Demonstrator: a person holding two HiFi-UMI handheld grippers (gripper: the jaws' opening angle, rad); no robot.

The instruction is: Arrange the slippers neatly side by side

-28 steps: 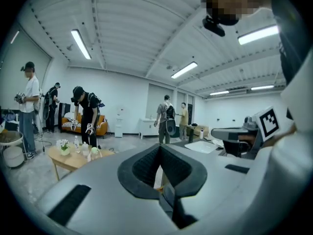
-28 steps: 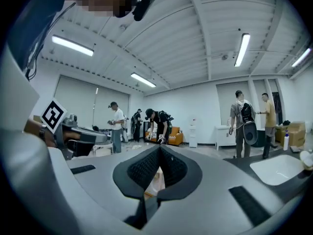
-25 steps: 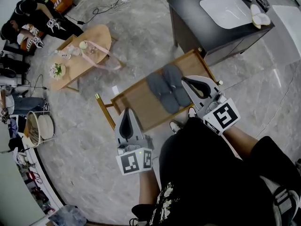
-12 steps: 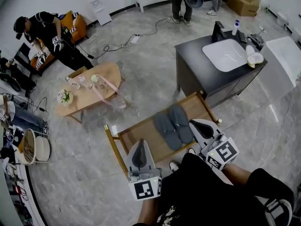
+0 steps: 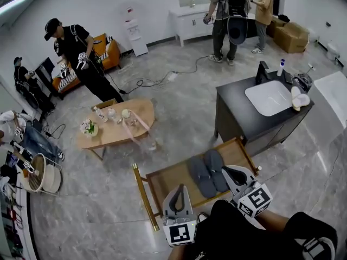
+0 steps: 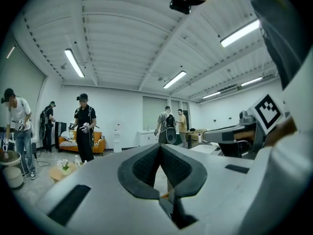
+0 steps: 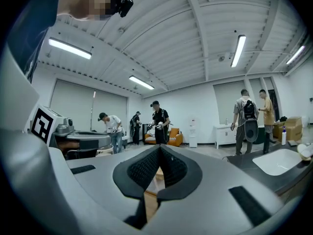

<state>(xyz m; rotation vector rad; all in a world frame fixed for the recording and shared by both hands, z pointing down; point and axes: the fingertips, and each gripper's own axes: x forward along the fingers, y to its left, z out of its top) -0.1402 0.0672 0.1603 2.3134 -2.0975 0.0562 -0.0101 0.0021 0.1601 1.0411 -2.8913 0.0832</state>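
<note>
Two grey slippers lie side by side on a low wooden rack in the head view. My left gripper hovers level at the rack's near edge, left of the slippers, shut with nothing in it. My right gripper is just right of the slippers, shut and holding nothing too. In the left gripper view the jaws meet at the tip, with the right gripper's marker cube off to the side. The right gripper view shows its jaws closed over a strip of the wooden rack.
A dark cabinet with a white basin stands behind the rack to the right. An oval wooden coffee table with small items is at the left. A person stands near an orange sofa; two people stand at the back.
The head view has swung upward, so much more of the room shows. Both grippers and the rack now sit lower in the picture. The slippers stay together on the rack.
</note>
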